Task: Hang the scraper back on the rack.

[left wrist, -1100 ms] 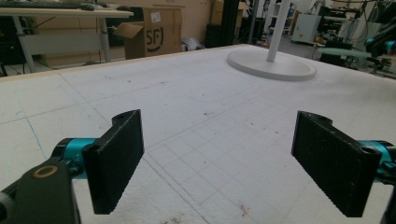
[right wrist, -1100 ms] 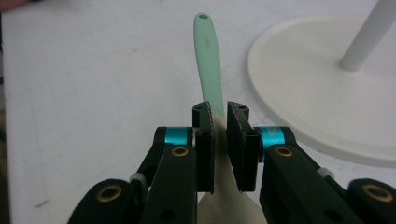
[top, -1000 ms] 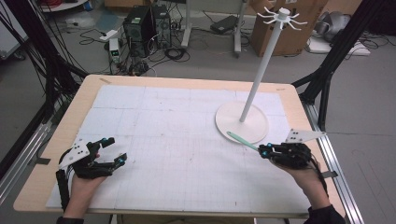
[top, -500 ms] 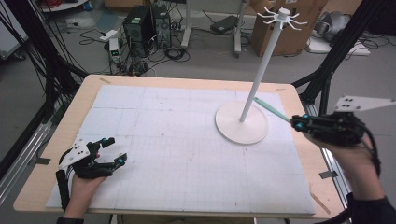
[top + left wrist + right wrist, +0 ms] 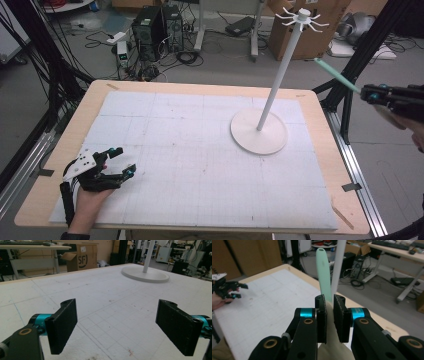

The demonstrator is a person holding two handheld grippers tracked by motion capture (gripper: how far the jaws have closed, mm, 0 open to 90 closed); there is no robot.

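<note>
Right gripper [image 5: 329, 315] pinches a mint-green utensil handle [image 5: 324, 272] near the stand [image 5: 272, 90]; seemingly light, stiff, slippery plastic; left gripper [image 5: 125, 325] spread wide, empty

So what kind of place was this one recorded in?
Probably a lab or workshop set up for recording: computer towers and loose cables on the floor, cardboard boxes, and a black metal frame standing around the gridded table.

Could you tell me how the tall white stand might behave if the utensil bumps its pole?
The white stand likely resists tipping: its round base is wide and flat. Its thin pole would probably wobble. The right claw grips the green utensil.
</note>
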